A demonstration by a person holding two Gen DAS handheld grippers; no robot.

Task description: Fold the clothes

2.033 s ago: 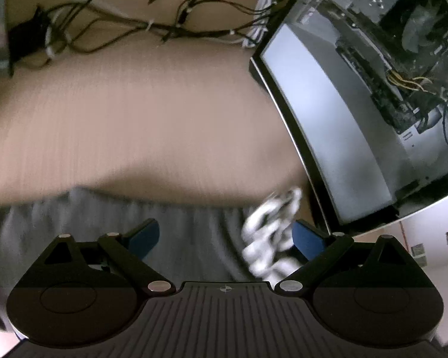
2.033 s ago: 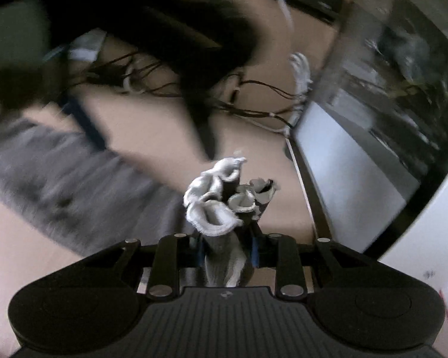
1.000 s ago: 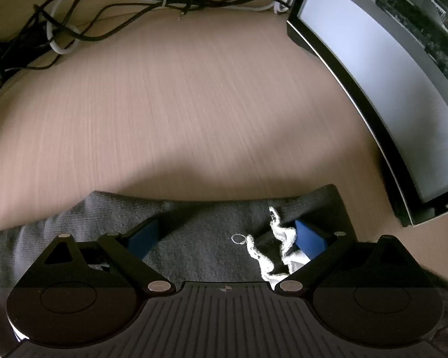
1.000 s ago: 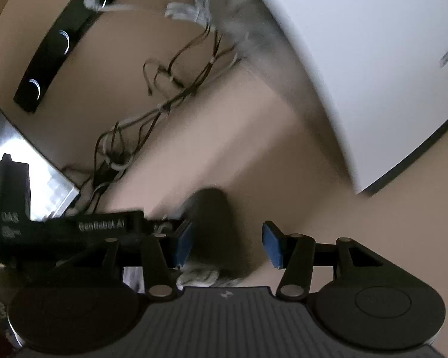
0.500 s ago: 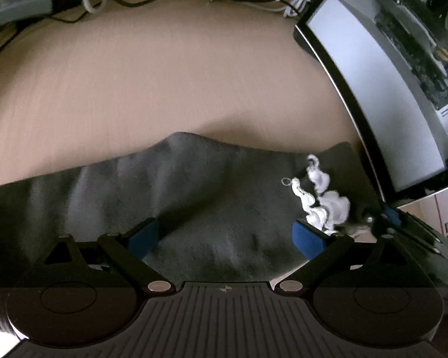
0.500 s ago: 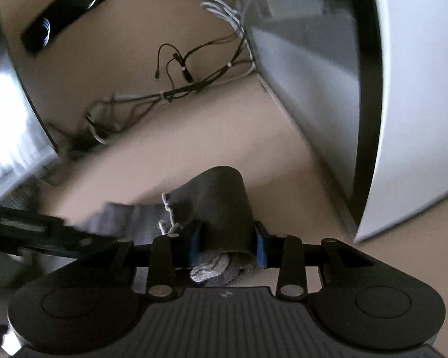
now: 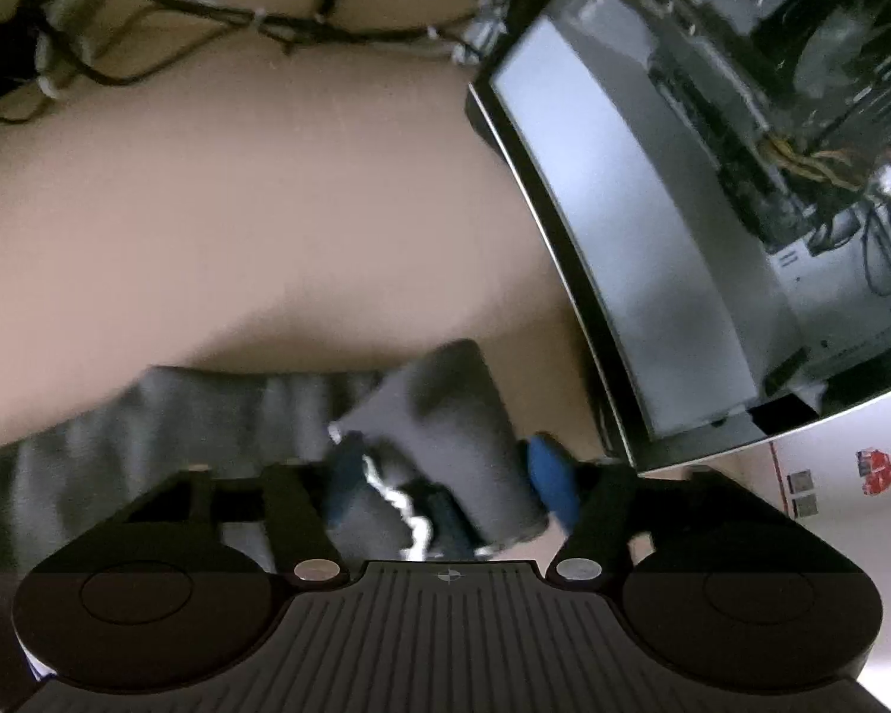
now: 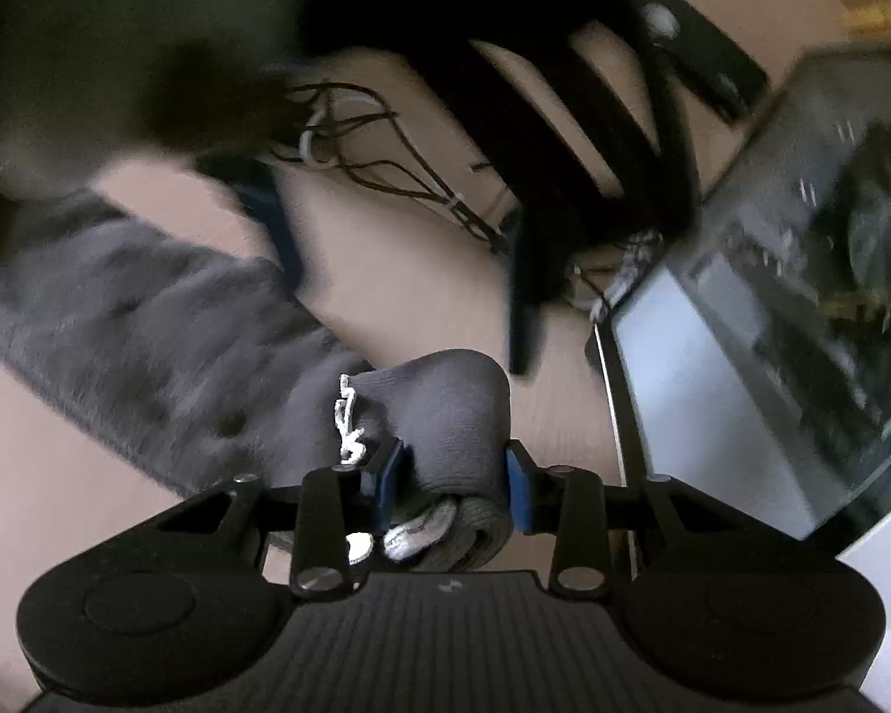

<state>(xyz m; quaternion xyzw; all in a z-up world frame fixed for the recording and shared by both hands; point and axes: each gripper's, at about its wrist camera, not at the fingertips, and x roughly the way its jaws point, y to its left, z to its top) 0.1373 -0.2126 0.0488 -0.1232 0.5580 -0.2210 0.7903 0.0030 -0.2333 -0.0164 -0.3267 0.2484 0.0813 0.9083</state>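
Right gripper point(image 8: 448, 487) is clenched on a bunched fold of the grey garment point(image 8: 148, 344); both blue pads press the cloth, and a rolled edge shows below them. A white drawstring point(image 8: 347, 425) hangs just beside the left pad. The rest of the garment trails away to the left across the tan table point(image 8: 422, 291).

Left gripper point(image 7: 445, 481) frames a raised fold of the garment point(image 7: 439, 410) between its blue pads. The right pad is close against the cloth, the left pad is smeared by blur, and contact cannot be confirmed; whether this tool grips or merely brackets the fold cannot be told. White drawstring point(image 7: 407, 511) shows low between the fingers.

Surroundings: an open computer case point(image 7: 742, 148) stands on the right, near the garment's end, its internals and wiring exposed. A tangle of cables point(image 7: 208, 18) lies along the far table edge, well apart from the cloth. A white box point(image 7: 861, 475) with red print sits at lower right.

Obstructions: in the right wrist view a large dark blurred shape with blue-tipped fingers, seemingly the other tool, crosses the upper frame, covering much of the table and cables. Both views are motion-blurred; the garment's type and far end are not discernible.
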